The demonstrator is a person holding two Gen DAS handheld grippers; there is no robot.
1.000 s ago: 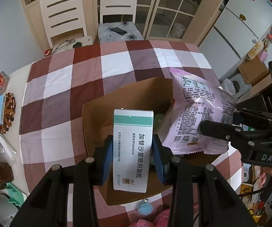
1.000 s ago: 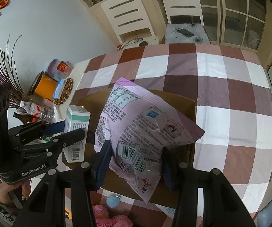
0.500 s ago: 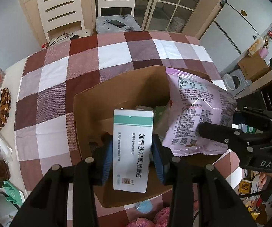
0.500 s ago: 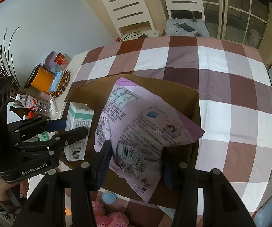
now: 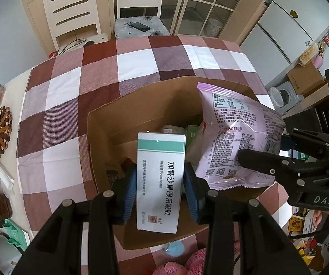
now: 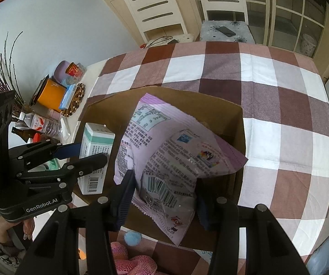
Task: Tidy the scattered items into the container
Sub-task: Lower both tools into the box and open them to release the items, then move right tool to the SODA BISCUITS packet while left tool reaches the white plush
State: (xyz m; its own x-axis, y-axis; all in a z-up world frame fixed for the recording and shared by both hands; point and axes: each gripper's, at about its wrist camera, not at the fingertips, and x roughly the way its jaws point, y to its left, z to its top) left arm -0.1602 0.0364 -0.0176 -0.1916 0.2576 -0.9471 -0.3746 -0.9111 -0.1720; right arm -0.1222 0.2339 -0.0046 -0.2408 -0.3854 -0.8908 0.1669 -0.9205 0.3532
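An open cardboard box [image 5: 141, 105] [image 6: 235, 119] stands on the checked tablecloth. My left gripper [image 5: 160, 190] is shut on a white medicine carton with a green band [image 5: 160, 178] [image 6: 95, 158], held upright over the box's near left part. My right gripper [image 6: 164, 194] is shut on the lower end of a pale purple snack bag [image 6: 164, 151] [image 5: 235, 137], which hangs over the box's right half. Deep inside the box lie a green pack [image 5: 193, 135] and some other items, mostly hidden.
A blue pompom [image 5: 174, 248] [image 6: 131, 238] and a pink mesh thing [image 6: 132, 263] lie on the cloth before the box. Jars, bottles and an orange tin [image 6: 51, 95] crowd the table's left edge. Two white chairs [image 5: 70, 16] stand beyond the far edge.
Both views have drifted a little forward over the box, so more of its inside shows. The carton and the bag stay gripped as before.
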